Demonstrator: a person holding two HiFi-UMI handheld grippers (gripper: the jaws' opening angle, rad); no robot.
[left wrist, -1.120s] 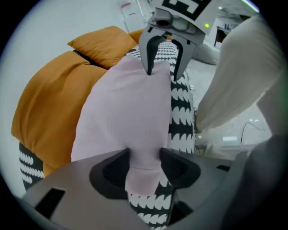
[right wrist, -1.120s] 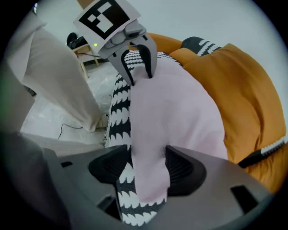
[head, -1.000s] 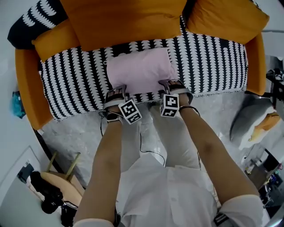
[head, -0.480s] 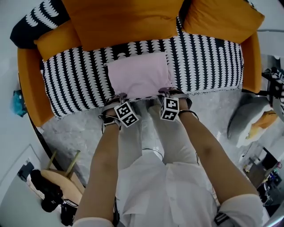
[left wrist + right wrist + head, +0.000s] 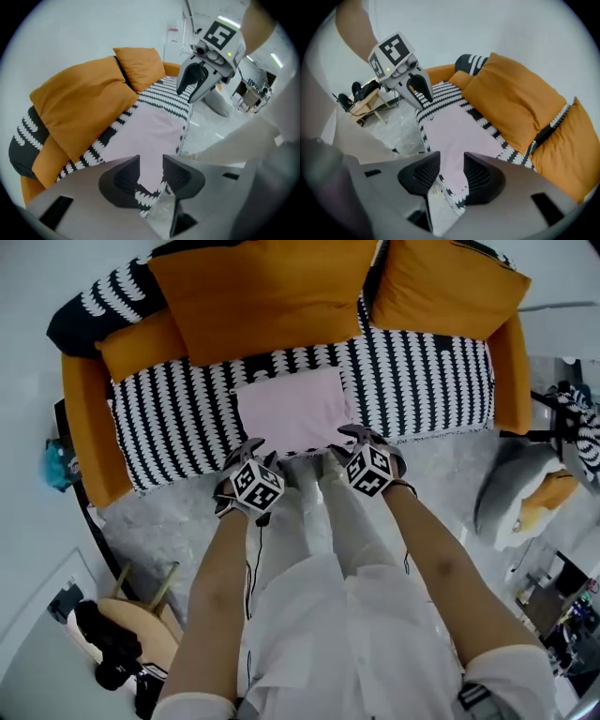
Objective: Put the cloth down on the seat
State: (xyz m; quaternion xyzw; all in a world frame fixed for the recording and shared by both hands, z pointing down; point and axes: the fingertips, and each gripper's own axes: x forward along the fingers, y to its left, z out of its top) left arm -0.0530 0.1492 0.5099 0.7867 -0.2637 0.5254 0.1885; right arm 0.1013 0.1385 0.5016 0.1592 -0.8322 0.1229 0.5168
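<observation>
Pink cloth is lying flat on the striped sofa seat, mid-seat, w/ its near edge along the seat's front. Left claw & right claw are hovering at the cloth's 6 o'clock, not touching it. Both have jaws apart, having just been opening, w/ nothing gripped between the pads. Task is looking done, and probably only drawing the hands away is remaining.
</observation>
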